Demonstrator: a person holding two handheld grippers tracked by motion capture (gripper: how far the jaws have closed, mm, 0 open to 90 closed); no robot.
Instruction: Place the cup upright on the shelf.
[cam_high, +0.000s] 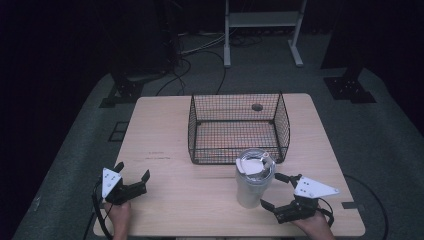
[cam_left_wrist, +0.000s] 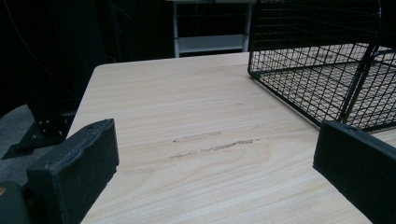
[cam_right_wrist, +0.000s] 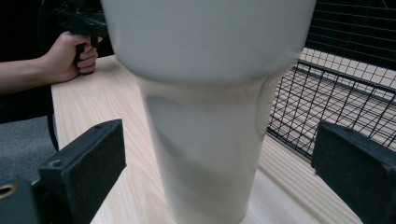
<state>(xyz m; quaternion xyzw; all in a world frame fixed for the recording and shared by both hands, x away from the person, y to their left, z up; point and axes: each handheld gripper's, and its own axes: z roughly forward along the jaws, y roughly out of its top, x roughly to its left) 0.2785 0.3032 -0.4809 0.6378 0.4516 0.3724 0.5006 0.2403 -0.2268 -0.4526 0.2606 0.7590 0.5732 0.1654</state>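
A tall white tumbler (cam_high: 253, 180) with a clear lid stands upright on the wooden table (cam_high: 200, 200), just in front of a black wire basket (cam_high: 238, 127). My right gripper (cam_high: 274, 191) is open right beside the tumbler. In the right gripper view the tumbler's narrow lower body (cam_right_wrist: 205, 154) stands between the two spread jaws, with a gap on each side. My left gripper (cam_high: 132, 175) rests open at the table's front left with nothing between its jaws; it looks over bare wood (cam_left_wrist: 205, 140) toward the basket's corner (cam_left_wrist: 327, 70).
The basket is empty and sits mid-table toward the back. A small dark spot (cam_high: 257, 107) marks the table behind it. Beyond the table are cables and a white stand (cam_high: 260, 30) on grey floor. The other hand (cam_right_wrist: 74, 53) holds its gripper at the far left.
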